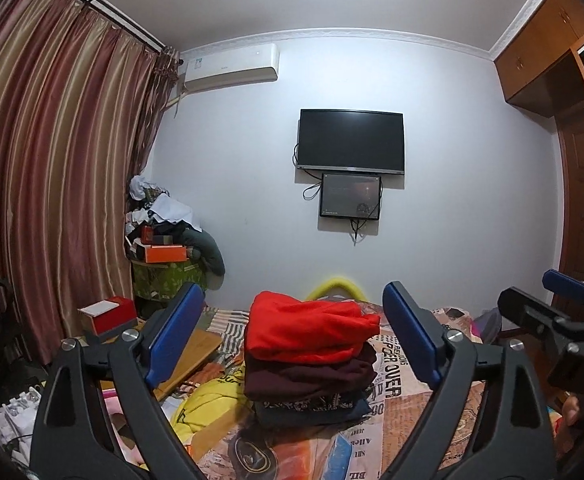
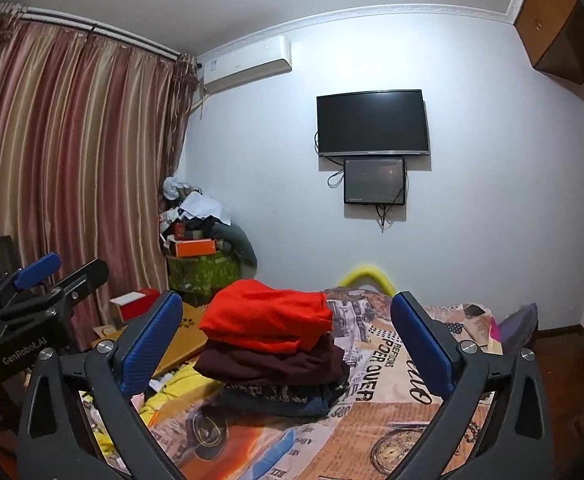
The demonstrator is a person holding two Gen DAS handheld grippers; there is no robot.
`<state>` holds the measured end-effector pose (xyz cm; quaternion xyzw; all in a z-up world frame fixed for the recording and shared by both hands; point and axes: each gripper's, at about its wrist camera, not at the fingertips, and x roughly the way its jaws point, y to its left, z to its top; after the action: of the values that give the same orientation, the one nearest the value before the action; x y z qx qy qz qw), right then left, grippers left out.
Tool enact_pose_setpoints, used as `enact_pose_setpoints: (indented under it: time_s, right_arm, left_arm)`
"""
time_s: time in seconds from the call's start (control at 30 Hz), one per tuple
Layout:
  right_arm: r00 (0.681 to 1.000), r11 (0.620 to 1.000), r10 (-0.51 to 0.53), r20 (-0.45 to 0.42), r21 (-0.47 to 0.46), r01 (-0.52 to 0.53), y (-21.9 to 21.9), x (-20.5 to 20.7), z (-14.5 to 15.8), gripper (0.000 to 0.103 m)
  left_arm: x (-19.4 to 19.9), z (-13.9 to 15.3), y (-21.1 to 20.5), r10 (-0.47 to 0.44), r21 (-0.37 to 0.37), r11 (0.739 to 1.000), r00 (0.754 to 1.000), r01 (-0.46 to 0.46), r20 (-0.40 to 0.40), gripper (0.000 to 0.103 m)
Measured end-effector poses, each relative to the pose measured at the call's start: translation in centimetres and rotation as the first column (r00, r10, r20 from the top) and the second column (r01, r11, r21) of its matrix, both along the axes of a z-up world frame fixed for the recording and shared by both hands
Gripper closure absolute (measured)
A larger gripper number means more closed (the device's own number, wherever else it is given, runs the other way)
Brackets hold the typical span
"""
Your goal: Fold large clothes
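Observation:
A stack of folded clothes stands on the bed, with a red garment (image 1: pixel 308 330) (image 2: pixel 268 316) on top, a maroon one (image 1: pixel 308 378) (image 2: pixel 272 364) under it and dark patterned pieces (image 1: pixel 312 404) at the bottom. My left gripper (image 1: pixel 292 336) is open, its blue pads wide apart, with the stack seen beyond the gap and nothing touching them. My right gripper (image 2: pixel 288 344) is open too, held level before the same stack, which sits left of centre in its gap. The right gripper (image 1: pixel 540 304) shows at the right edge of the left wrist view. The left gripper (image 2: pixel 60 276) shows at the left of the right wrist view.
The bed (image 2: pixel 372 432) has a printed newspaper-style sheet. A yellow garment (image 1: pixel 208 404) lies crumpled left of the stack, beside a wooden board (image 1: pixel 192 352). A red box (image 1: pixel 112 314), a cluttered pile (image 1: pixel 164 236) and curtains (image 1: pixel 52 160) stand at left. A wall TV (image 1: pixel 351 141) hangs ahead and a wardrobe (image 1: pixel 580 160) is at right.

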<state>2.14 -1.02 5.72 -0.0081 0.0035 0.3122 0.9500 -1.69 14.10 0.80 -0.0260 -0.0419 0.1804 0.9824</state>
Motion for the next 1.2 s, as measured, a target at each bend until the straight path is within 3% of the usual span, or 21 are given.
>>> enact_pose_setpoints:
  time_s: [0.6,1.2]
  right_arm:
    - [0.998,1.000,-0.014,-0.054,-0.009,0.013,-1.0,0.4,-1.3,0.000]
    - [0.998,1.000,-0.021,-0.067,-0.005,0.021,-1.2,0.3,-1.5,0.000]
  left_arm:
    - [1.9,-1.1,-1.3,0.019,0.041,0.999,0.999,-0.017,-0.047,0.011]
    - [2.5,-1.3,-1.2,-0.006,0.031,0.999,0.998,0.008,-0.062,0.009]
